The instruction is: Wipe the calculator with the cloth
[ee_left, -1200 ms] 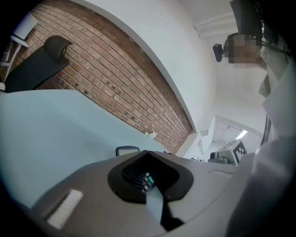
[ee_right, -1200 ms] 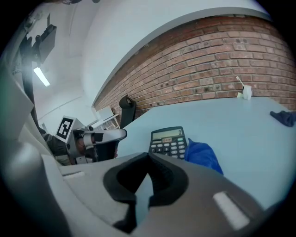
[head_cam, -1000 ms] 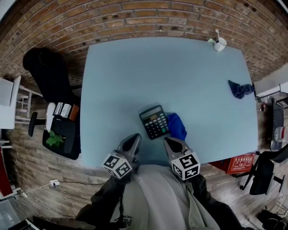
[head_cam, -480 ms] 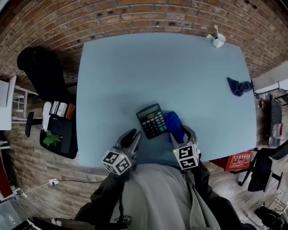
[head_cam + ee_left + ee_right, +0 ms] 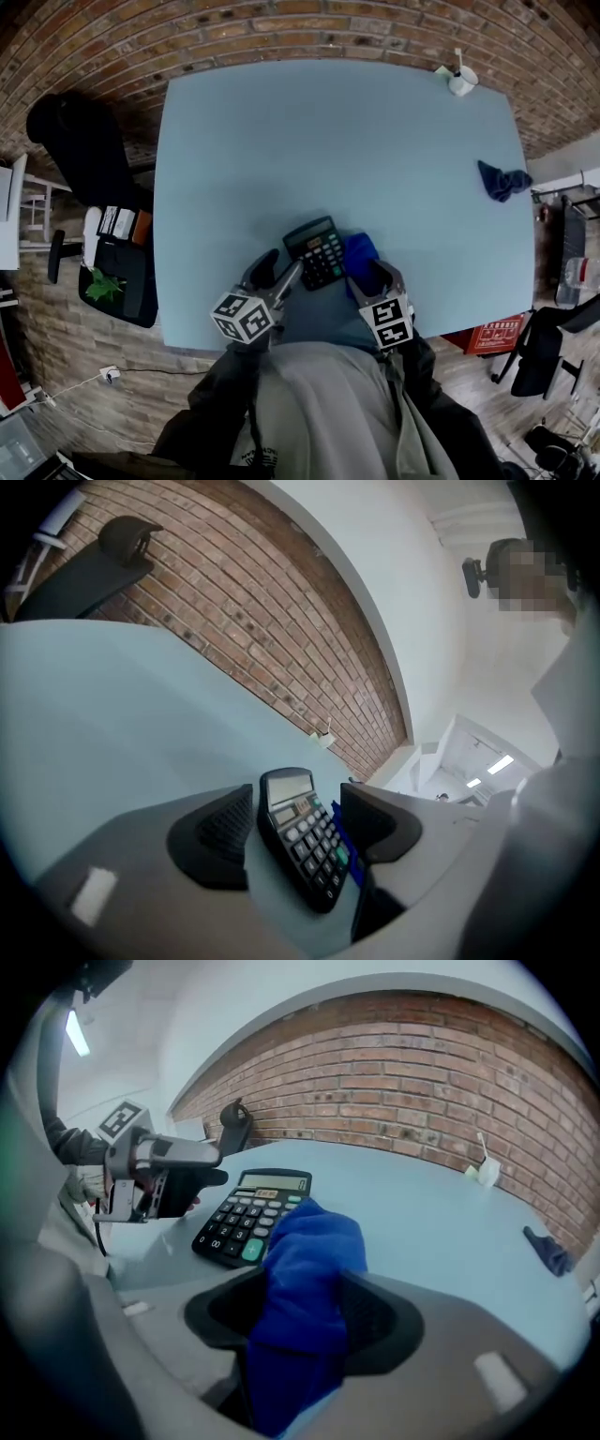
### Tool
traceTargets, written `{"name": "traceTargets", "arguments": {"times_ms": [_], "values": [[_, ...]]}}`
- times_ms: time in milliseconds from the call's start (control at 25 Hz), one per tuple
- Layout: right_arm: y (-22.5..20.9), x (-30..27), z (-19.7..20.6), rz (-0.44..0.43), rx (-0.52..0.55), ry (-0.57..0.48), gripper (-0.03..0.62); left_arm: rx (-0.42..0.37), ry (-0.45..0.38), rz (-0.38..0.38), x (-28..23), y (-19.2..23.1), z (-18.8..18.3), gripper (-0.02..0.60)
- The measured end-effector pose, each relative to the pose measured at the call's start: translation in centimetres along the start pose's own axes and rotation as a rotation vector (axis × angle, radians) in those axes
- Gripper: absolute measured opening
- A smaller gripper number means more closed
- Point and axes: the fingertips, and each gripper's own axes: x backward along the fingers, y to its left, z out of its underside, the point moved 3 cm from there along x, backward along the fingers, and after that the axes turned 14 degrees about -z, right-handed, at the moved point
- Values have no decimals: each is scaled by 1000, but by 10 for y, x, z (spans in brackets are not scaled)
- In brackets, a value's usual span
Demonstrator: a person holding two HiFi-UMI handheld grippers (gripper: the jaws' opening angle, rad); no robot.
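L tool [image 5: 279, 273] opening, calculator [image 5: 318, 250] btwn jaws; R tool [image 5: 376, 277] opening astride cloth [image 5: 362, 254], touching calculator's right edge.

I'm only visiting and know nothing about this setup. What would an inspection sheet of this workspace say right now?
Surface: light blue table, flat.
Job's things: calculator lies near the front edge; blue cloth is bunched right beside it.
Clutter: second dark cloth near the table's right edge; white cup at the far corner.
Grippers: left gripper, jaws opening, calculator between them; right gripper, jaws opening, blue cloth between them.
Cables: white cable on the floor at the left.
Surroundings: brick wall; black chair left of the table; red box at the right.
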Motion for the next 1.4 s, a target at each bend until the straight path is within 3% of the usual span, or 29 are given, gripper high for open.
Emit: {"name": "traceTargets", "arguments": {"times_ms": [160,280,400,520,560,640,760,840,960,1040,1080,1160,1240,1400], "values": [[0,0,0,9,0,1,236,-57,-12,-24,-21,9,-18,311],[0,-1,0,-2,0,-1,236,-59,-5,20,-36,7,-28,303],[1,-3,-1,-20,19,-3,233,-94,11,86,-50,-3,-30,219],[4,-5,-2,-36,36,-8,201,-110,-10,96,-57,-6,-34,199],[4,-3,-3,-26,37,-10,182,-108,-14,90,-57,-4,-35,167],[3,9,-9,21,38,-37,139,-112,1,102,-57,-1,-34,7],[1,27,-38,61,35,-117,121,-106,32,183,-54,-4,-29,2],[3,22,-57,8,13,-126,121,-40,34,213,-53,-4,-30,3],[11,-7,-66,-112,-48,-42,121,76,39,250,-56,-6,-31,101],[22,-25,-66,-149,-27,60,121,89,38,227,-56,-6,-32,101],[30,-30,-66,-157,7,104,121,62,26,190,-54,-3,-35,101],[49,-38,-67,-192,79,161,121,-48,-5,106,-49,5,-42,240],[72,-44,-64,-260,125,191,121,-156,10,99,-49,6,-40,242],[98,-47,-54,-346,175,228,121,-397,110,185,-63,-14,-20,222]]}}
